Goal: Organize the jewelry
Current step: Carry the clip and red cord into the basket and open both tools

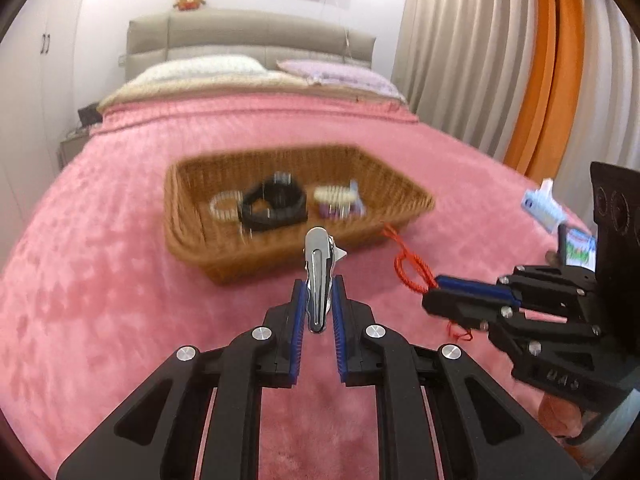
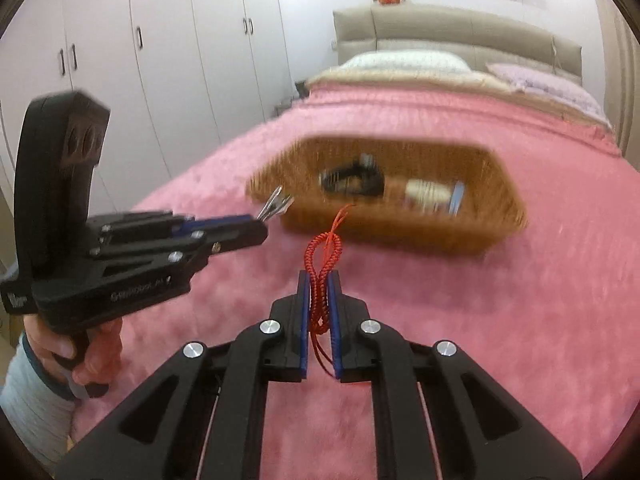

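Glossy metal hair clip (image 1: 319, 280); braided red cord (image 2: 322, 272); woven wicker basket (image 1: 192, 240); plush blanket (image 1: 100, 280).

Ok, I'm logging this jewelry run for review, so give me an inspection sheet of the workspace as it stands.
Surface: pink blanket over a bed.
Job's things: wicker basket on the blanket, holding a black watch, a pale bead bracelet and a blurred light item; metal hair clip and red cord bracelet held above the blanket.
Clutter: nothing seen on the blanket.
Grippers: left gripper shut on the clip; right gripper shut on the cord.
Cables: nothing seen.
Surroundings: pillows, padded headboard, white wardrobes, curtains.
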`<action>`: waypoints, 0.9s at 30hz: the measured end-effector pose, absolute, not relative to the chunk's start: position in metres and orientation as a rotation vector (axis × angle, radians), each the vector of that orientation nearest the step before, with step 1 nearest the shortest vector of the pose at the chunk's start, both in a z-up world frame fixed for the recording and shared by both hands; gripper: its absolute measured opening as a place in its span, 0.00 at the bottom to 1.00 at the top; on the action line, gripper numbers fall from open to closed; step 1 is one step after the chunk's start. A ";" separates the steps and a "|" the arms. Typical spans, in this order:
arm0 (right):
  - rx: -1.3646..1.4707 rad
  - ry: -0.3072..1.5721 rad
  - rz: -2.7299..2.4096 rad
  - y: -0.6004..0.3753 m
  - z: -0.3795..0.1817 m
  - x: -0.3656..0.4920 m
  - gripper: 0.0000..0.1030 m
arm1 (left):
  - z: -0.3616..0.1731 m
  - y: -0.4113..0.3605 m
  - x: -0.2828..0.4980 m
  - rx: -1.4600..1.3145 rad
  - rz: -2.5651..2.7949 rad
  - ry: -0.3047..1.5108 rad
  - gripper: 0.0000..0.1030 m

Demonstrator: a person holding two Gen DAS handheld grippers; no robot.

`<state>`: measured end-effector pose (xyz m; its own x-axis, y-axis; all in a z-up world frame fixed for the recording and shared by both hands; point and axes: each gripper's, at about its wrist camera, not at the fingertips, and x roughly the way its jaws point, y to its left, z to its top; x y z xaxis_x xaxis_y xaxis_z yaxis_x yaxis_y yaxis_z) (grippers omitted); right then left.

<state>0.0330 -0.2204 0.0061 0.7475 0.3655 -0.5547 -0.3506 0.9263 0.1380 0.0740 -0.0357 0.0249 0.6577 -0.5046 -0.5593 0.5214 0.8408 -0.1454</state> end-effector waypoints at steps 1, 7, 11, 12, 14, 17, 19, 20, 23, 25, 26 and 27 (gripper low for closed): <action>0.024 0.591 0.394 -0.222 0.017 0.037 0.07 | 0.032 -0.035 0.075 0.026 -0.580 0.609 0.11; -0.012 0.498 0.370 -0.224 0.069 0.073 0.07 | 0.081 -0.038 0.094 0.032 -0.543 0.511 0.11; 0.013 0.449 0.344 -0.234 0.091 0.106 0.07 | 0.099 -0.044 0.125 0.021 -0.447 0.488 0.11; 0.024 0.443 0.331 -0.238 0.095 0.119 0.07 | 0.101 -0.045 0.134 0.005 -0.440 0.484 0.11; 0.037 0.444 0.314 -0.244 0.098 0.133 0.07 | 0.103 -0.047 0.151 -0.030 -0.433 0.488 0.11; 0.048 0.472 0.275 -0.251 0.093 0.162 0.07 | 0.097 -0.049 0.178 -0.063 -0.402 0.497 0.11; 0.055 0.505 0.254 -0.256 0.083 0.181 0.07 | 0.087 -0.054 0.192 -0.036 -0.355 0.522 0.11; 0.052 0.523 0.246 -0.258 0.077 0.190 0.07 | 0.082 -0.056 0.197 -0.015 -0.334 0.529 0.11; 0.058 0.583 0.241 -0.263 0.056 0.207 0.07 | 0.059 -0.059 0.208 -0.011 -0.340 0.571 0.11; 0.073 0.622 0.237 -0.267 0.039 0.217 0.07 | 0.046 -0.060 0.215 -0.012 -0.347 0.600 0.11; 0.082 0.643 0.235 -0.268 0.030 0.221 0.07 | 0.040 -0.061 0.219 -0.012 -0.346 0.617 0.11; 0.089 0.659 0.234 -0.268 0.025 0.221 0.07 | 0.035 -0.062 0.223 -0.017 -0.350 0.631 0.11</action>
<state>0.2215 -0.2678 0.0248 0.7654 0.2437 -0.5956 -0.1873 0.9698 0.1562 0.2228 -0.0619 0.0352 0.7505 -0.3258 -0.5750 0.3154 0.9412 -0.1216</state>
